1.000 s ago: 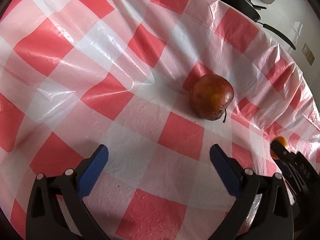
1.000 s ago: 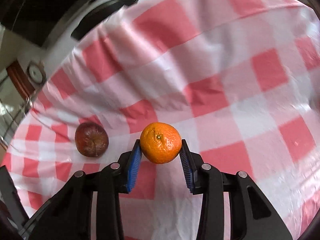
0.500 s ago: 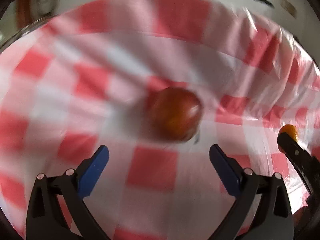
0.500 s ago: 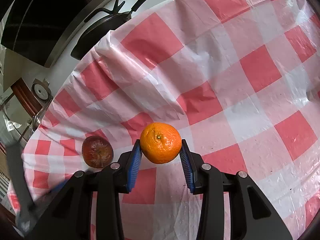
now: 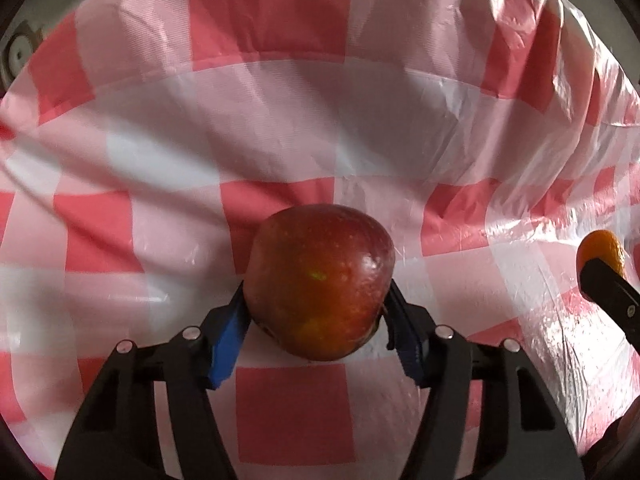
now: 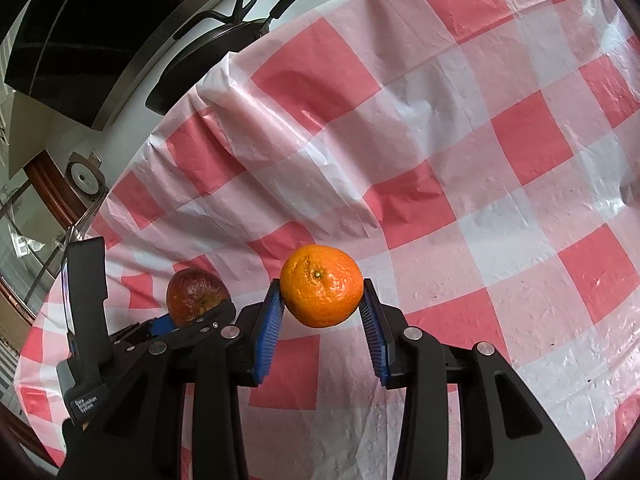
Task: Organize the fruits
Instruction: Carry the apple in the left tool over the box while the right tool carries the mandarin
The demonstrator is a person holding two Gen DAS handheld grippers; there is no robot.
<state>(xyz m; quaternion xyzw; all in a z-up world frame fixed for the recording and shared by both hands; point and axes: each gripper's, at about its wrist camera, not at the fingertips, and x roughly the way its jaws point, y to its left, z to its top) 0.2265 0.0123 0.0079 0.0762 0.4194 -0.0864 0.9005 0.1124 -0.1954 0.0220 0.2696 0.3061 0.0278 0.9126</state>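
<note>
Surface: a table under a wrinkled plastic cloth [image 6: 460, 168] checked in red, pink and white; glossy, with creases and a raised fold running toward the far edge.
Room: beyond the cloth's far edge, a white counter with a dark pan [image 6: 208, 52], its handle pointing up and right; a dark hood above it; a wooden frame and a round grey fitting at the left.
Apple: a dark red apple [image 5: 320, 280] sits between the blue pads [image 5: 226, 340] of the left gripper [image 5: 316, 328], low over the cloth.
Left jaws: they have just been closing, and both pads now pinch the apple's sides.
Orange: an orange [image 6: 321, 285] is held clear of the cloth, to the right of the apple.
Right jaws: the right gripper [image 6: 322, 312] is clamped on the orange, one pad on each side.
</note>
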